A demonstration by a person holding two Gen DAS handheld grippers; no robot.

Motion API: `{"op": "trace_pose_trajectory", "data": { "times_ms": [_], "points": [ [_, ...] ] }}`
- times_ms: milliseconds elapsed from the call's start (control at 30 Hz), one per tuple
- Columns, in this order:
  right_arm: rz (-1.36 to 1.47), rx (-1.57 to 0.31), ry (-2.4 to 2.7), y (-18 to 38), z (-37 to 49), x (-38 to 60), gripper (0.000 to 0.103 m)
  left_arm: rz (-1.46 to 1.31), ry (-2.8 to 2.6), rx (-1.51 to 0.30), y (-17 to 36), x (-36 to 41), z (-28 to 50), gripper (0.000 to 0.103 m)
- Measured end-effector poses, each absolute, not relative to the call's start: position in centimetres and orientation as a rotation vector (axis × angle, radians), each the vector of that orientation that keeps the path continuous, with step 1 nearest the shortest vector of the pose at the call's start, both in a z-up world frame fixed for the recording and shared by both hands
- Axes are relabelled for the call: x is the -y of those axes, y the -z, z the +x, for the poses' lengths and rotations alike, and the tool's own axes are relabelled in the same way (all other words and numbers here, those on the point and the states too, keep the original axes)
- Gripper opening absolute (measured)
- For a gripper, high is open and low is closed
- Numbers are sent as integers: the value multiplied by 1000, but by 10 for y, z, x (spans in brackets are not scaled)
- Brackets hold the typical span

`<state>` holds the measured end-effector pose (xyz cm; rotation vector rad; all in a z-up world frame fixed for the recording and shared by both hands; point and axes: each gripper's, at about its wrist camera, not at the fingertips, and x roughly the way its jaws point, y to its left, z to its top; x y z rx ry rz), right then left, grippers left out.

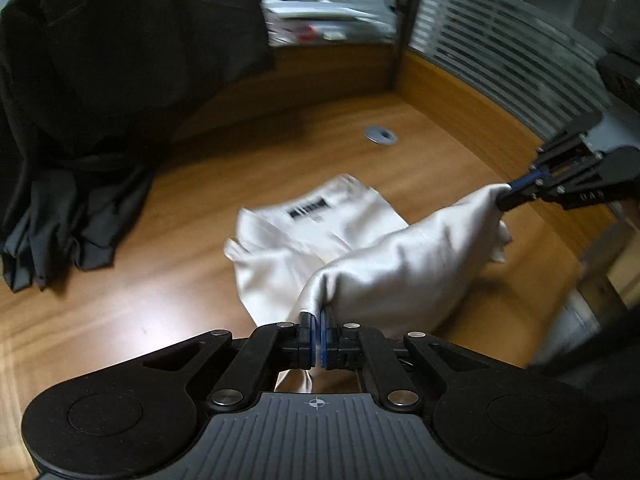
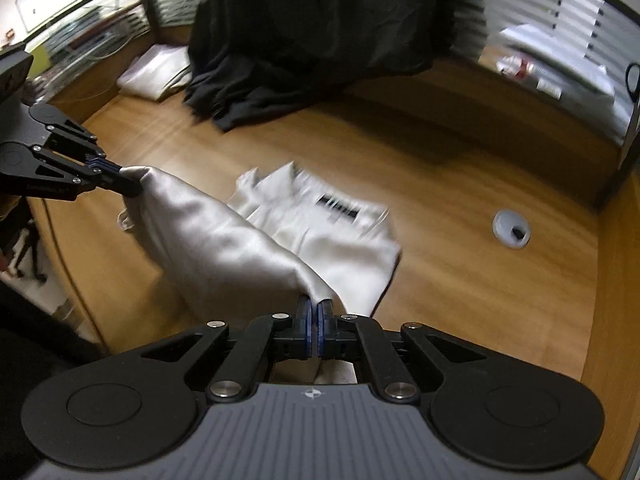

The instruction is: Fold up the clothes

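A shiny white garment [image 1: 392, 264] with a dark label [image 1: 308, 210] lies partly on the wooden desk [image 1: 180, 240]. Its near edge is lifted off the desk and stretched between both grippers. My left gripper [image 1: 317, 316] is shut on one corner of the fabric. My right gripper [image 1: 516, 194] is shut on the other corner, seen at the right in the left wrist view. In the right wrist view the same garment [image 2: 224, 248] hangs between my right gripper [image 2: 315, 306] and my left gripper [image 2: 128, 184]; its far part with the label [image 2: 338, 205] rests on the desk [image 2: 460, 280].
A pile of dark cloth [image 1: 80, 120] drapes over the back left of the desk, also in the right wrist view as dark cloth [image 2: 304, 40]. Folded white clothes [image 2: 156, 72] lie behind it. A round cable grommet [image 1: 381, 135] sits in the desktop. Striped glass partitions [image 1: 500, 52] border the desk.
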<state>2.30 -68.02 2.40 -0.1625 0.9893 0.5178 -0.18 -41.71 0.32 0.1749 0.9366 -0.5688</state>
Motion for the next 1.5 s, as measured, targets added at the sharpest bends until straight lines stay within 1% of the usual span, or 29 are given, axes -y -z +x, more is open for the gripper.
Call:
{"op": "trace_pose_trajectory", "data": {
  "times_ms": [167, 333, 633, 767, 833, 933, 1000, 1067, 1200, 1300, 1367, 1433, 1500],
  "points": [
    [-186, -983, -473, -2, 71, 669, 2, 141, 506, -954, 5, 419, 53, 4],
    [-204, -1024, -437, 34, 112, 662, 2, 132, 478, -997, 29, 428, 91, 4],
    [-225, -1127, -421, 90, 161, 660, 3, 114, 426, -1112, 76, 434, 138, 5],
    [-233, -1157, -415, 108, 171, 658, 4, 108, 412, -1140, 90, 433, 150, 8],
    [-246, -1157, -411, 108, 171, 657, 5, 105, 405, -1155, 97, 433, 155, 15],
    [-266, -1157, -405, 109, 172, 656, 10, 80, 382, -1160, 99, 427, 158, 15],
    [-280, -1155, -400, 108, 172, 655, 11, 49, 365, -1143, 93, 422, 156, 15],
    [-305, -1136, -396, 98, 167, 654, 15, 21, 357, -1121, 82, 417, 151, 15],
    [-329, -1103, -402, 73, 154, 649, 16, -22, 336, -1098, 60, 404, 139, 21],
    [-324, -1080, -414, 54, 141, 642, 16, -81, 303, -1127, 48, 394, 129, 22],
    [-319, -1065, -433, 43, 133, 635, 20, -128, 280, -1149, 41, 386, 122, 24],
    [-314, -1050, -462, 33, 124, 624, 27, -169, 264, -1157, 36, 380, 114, 31],
    [-309, -1040, -505, 27, 113, 612, 27, -185, 253, -1156, 33, 376, 105, 32]
  ]
}}
